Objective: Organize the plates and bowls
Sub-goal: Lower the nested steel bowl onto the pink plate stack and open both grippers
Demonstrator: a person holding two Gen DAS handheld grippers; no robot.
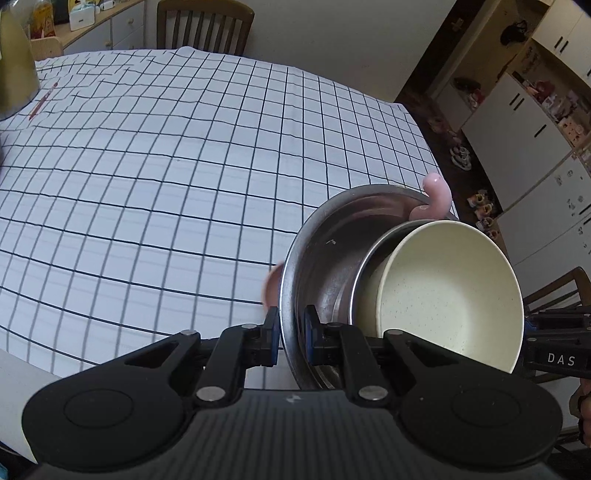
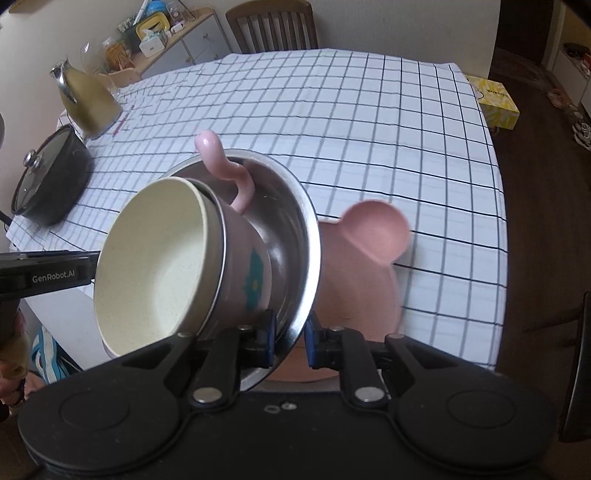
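Note:
A steel bowl (image 1: pixel 325 243) holds a pink cup with a cream inside (image 1: pixel 443 288) and a curly pink handle (image 1: pixel 437 195). The stack is tilted and lifted above the checked tablecloth. My left gripper (image 1: pixel 290 334) is shut on the steel bowl's rim. In the right wrist view my right gripper (image 2: pixel 290 338) is shut on the opposite rim of the same steel bowl (image 2: pixel 295 229), with the cup (image 2: pixel 166 266) inside. A pink plate with round ears (image 2: pixel 369 258) sits under the bowl; whether the right jaws pinch it too is unclear.
A black lidded pot (image 2: pixel 48 177) and a yellowish kettle (image 2: pixel 88 103) stand at the table's left edge. A yellow tissue box (image 2: pixel 493 101) lies beyond the right edge. Chairs (image 2: pixel 273 26) stand at the far side. The tablecloth (image 1: pixel 166 177) spreads ahead.

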